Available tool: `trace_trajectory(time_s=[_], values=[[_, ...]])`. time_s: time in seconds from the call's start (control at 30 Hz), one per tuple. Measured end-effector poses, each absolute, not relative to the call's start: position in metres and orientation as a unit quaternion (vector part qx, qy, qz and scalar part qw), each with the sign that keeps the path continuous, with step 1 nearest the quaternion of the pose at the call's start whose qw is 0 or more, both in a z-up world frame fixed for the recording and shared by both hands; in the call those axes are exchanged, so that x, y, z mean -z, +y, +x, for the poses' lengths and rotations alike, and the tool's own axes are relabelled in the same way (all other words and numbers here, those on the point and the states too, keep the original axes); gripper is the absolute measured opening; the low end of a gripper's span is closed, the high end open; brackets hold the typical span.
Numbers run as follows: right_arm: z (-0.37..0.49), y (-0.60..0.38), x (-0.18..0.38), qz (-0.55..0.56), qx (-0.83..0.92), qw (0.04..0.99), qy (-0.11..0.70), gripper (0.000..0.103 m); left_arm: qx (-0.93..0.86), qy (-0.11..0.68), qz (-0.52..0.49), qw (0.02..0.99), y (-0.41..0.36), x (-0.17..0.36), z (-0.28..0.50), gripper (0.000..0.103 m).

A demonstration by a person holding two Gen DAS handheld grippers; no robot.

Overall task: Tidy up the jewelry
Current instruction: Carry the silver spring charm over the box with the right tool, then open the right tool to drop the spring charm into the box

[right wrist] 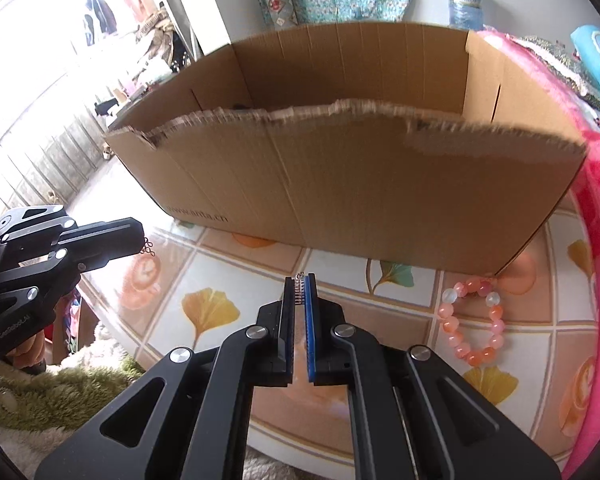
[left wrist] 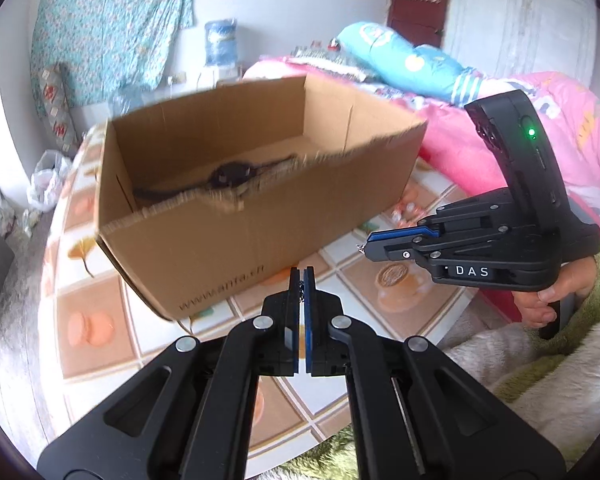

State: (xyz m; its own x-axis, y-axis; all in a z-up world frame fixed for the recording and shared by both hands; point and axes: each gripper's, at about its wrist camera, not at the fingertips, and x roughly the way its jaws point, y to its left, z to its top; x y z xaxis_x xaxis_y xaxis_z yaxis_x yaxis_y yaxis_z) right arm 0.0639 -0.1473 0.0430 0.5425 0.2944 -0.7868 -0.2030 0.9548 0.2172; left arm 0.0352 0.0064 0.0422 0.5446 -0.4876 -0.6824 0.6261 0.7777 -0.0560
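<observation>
Your left gripper point(left wrist: 302, 276) is pinched closed on a thin silver chain point(left wrist: 301, 292), of which only a few links show between the pads. Your right gripper point(right wrist: 299, 286) is closed the same way on a small metal piece point(right wrist: 299, 289) with a ring at its tip; it may be the other end of that same chain, but the links are too fine to trace across, so I cannot tell.

The cardboard box point(right wrist: 340, 184) stands directly ahead of both tools, its long axis running across your line of reach, with the torn near rim above fingertip level. Either load would have to rise over that rim before it goes forward. From the left tool the box looks a touch nearer. Inside lies a dark item point(left wrist: 230, 174) with straps, probably a watch.

The pink and orange bead bracelet point(right wrist: 472, 320) lies flat on the tablecloth point(right wrist: 204, 308), just right of your right gripper and beside the box's near corner, untouched
</observation>
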Motion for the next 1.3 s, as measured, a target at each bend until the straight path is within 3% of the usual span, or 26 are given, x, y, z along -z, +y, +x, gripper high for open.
trace_trajectory(time_s=[0.27,0.43,0.63,0.8,1.0,1.13,1.3], values=[[0.051,-0.151,-0.13,0.053,-0.176,0.909,0.374,0.005,0.373,0.304,0.058,0.875,0.018,-0.115,0.05,0.001],[0.088,-0.16,-0.169,0.021,-0.183,0.917,0.353,0.005,0.387,0.34,0.031,0.857,0.012,-0.133,0.109,0.001],[0.167,-0.171,-0.16,0.0,-0.184,0.877,0.444,0.005,0.384,0.498,-0.048,0.776,-0.008,-0.099,0.2,0.001],[0.211,-0.168,-0.131,-0.038,-0.152,0.846,0.509,0.005,0.369,0.584,-0.09,0.717,-0.023,-0.051,0.226,0.001],[0.23,-0.163,-0.114,-0.102,-0.108,0.838,0.525,0.005,0.348,0.63,-0.097,0.687,-0.037,-0.025,0.238,0.001],[0.231,-0.166,-0.112,-0.103,-0.098,0.841,0.522,0.005,0.332,0.645,-0.097,0.682,-0.038,-0.013,0.244,0.014],[0.234,-0.174,-0.109,-0.101,-0.08,0.844,0.52,0.005,0.319,0.649,-0.101,0.684,-0.033,-0.011,0.248,0.019]])
